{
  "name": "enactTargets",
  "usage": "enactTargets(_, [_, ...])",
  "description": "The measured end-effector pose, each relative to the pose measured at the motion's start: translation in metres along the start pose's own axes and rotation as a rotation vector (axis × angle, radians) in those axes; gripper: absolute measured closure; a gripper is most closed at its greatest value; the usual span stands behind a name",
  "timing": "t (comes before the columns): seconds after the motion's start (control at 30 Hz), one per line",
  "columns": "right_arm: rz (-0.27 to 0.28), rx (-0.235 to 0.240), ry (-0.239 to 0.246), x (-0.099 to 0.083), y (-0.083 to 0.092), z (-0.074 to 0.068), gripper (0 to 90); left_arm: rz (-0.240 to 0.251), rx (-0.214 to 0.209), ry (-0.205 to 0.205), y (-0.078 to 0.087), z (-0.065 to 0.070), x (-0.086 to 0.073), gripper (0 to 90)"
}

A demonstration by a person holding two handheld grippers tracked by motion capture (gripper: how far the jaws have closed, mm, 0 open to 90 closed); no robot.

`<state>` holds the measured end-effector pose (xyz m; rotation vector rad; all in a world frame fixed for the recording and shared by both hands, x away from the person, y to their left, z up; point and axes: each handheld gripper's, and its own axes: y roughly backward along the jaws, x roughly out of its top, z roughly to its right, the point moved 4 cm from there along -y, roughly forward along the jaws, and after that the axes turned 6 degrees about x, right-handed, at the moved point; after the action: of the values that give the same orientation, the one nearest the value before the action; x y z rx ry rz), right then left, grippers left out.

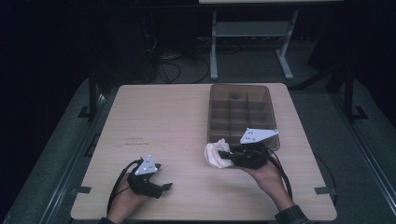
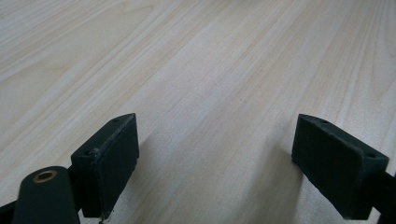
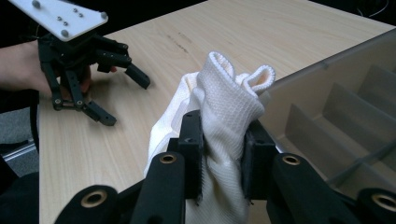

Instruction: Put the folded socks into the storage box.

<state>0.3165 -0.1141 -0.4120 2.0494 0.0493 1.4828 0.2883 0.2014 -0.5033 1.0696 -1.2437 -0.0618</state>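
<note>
A bunched white knitted cloth (image 3: 229, 107) is pinched between the two black jaws of my right gripper (image 3: 223, 147), which is shut on it. In the high view the cloth (image 1: 214, 153) sits just left of the right gripper (image 1: 229, 157), by the near-left corner of a translucent brown divided box (image 1: 239, 93). My left gripper (image 1: 164, 187) rests low over the table's near left, open. In the left gripper view its pads (image 2: 112, 158) stand wide apart over bare wood, and the left gripper (image 2: 215, 168) holds nothing. The right gripper view shows the left gripper (image 3: 123, 95) farther off.
The light wooden table (image 1: 159, 116) has bare wood between the hands and to the far left. The box's compartments (image 3: 345, 116) lie right beside the cloth. Beyond the table stand a white frame leg (image 1: 214, 46) and floor cables (image 1: 168, 65).
</note>
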Motion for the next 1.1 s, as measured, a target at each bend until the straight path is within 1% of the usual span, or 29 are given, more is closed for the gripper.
enactTargets(0.07, [0.010, -0.010, -0.002, 0.002, 0.002, 0.003, 73.4, -0.001, 0.005, 0.004, 0.000, 0.000, 0.000, 14.9])
enactTargets(0.2, [0.011, -0.019, -0.019, 0.003, 0.005, 0.010, 73.4, -0.001, 0.004, 0.003, 0.000, 0.000, 0.000, 14.9])
enactTargets(0.3, [0.022, -0.033, -0.033, 0.007, 0.009, 0.017, 73.4, -0.003, 0.004, 0.000, 0.000, -0.001, 0.000, 14.9])
enactTargets(0.4, [0.036, -0.045, -0.037, 0.010, 0.011, 0.023, 73.4, -0.004, 0.005, -0.001, 0.000, -0.001, 0.000, 14.8])
enactTargets(0.73, [0.042, -0.081, -0.066, 0.016, 0.015, 0.042, 73.4, -0.005, 0.006, -0.002, 0.000, -0.001, 0.000, 14.8])
enactTargets(0.83, [0.050, -0.093, -0.073, 0.017, 0.017, 0.048, 73.4, -0.001, 0.005, 0.003, 0.000, 0.000, 0.000, 14.8])
enactTargets(1.03, [0.043, -0.115, -0.086, 0.015, 0.020, 0.058, 73.2, -0.003, 0.005, 0.000, 0.000, -0.001, 0.000, 14.8])
enactTargets(1.1, [0.045, -0.124, -0.083, 0.017, 0.022, 0.060, 73.2, -0.003, 0.005, 0.001, 0.000, -0.001, 0.000, 14.8])
